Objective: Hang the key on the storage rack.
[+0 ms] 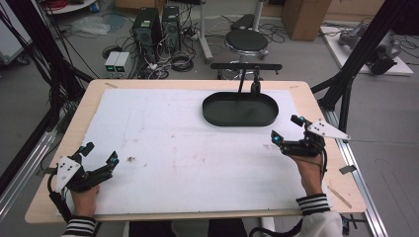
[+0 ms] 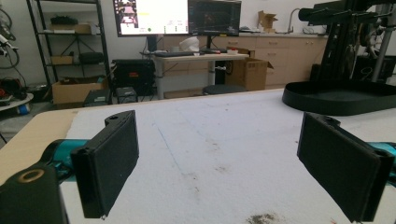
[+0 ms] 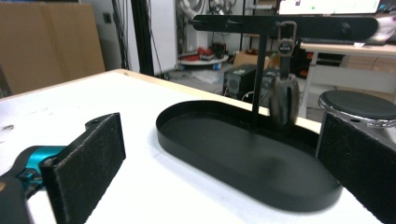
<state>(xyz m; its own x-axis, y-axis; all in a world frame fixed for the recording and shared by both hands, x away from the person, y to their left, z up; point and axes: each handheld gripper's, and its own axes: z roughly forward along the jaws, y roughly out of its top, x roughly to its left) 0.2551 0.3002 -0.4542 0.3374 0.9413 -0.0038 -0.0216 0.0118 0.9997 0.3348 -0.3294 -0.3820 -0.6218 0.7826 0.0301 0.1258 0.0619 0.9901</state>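
A black oval tray [image 1: 240,123] lies on the white mat at the far right of the table. From its back edge rises a thin black stand with a crossbar [image 1: 246,66], and a dark key fob [image 1: 255,86] hangs from that bar over the tray. My right gripper [image 1: 285,128] is open and empty, just right of the tray's near end. In the right gripper view the tray [image 3: 196,140] and fob [image 3: 284,100] lie close ahead between the spread jaws. My left gripper [image 1: 102,153] rests at the near left corner, open and empty. The tray [image 2: 336,100] sits far off at the right in the left gripper view.
A white mat [image 1: 173,143] covers most of the wooden table [image 1: 64,148]. A small dark speck [image 1: 131,159] lies on the mat near the left gripper. Black frame posts [image 1: 356,54] stand at both sides. A stool [image 1: 246,40] and computer towers [image 1: 148,27] are behind the table.
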